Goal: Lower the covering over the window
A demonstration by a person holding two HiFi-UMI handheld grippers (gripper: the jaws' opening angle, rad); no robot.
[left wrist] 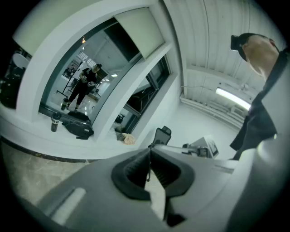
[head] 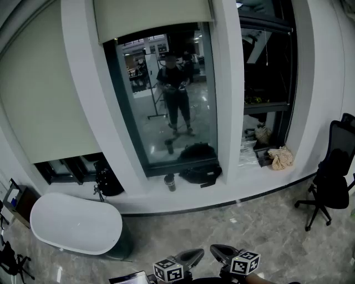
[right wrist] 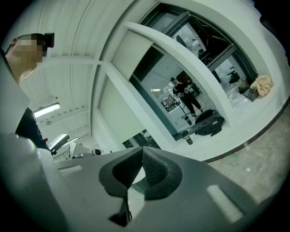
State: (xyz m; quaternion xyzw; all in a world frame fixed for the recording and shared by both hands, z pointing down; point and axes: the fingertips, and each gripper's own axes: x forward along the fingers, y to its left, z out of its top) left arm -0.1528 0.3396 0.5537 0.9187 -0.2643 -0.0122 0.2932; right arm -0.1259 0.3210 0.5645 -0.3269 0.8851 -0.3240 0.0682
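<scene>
The middle window has its beige roller blind rolled up near the top, and the dark glass below reflects a standing person. The same blind shows in the left gripper view and in the right gripper view. My left gripper and right gripper sit side by side at the bottom edge of the head view, far back from the window. Both point towards the window. The left gripper's jaws are shut with nothing between them. The right gripper's jaws are likewise shut and hold nothing.
The window on the left has its blind drawn most of the way down. A white oval tub stands at the lower left. On the sill lie a black bag, a cup and a beige cloth. An office chair stands at the right.
</scene>
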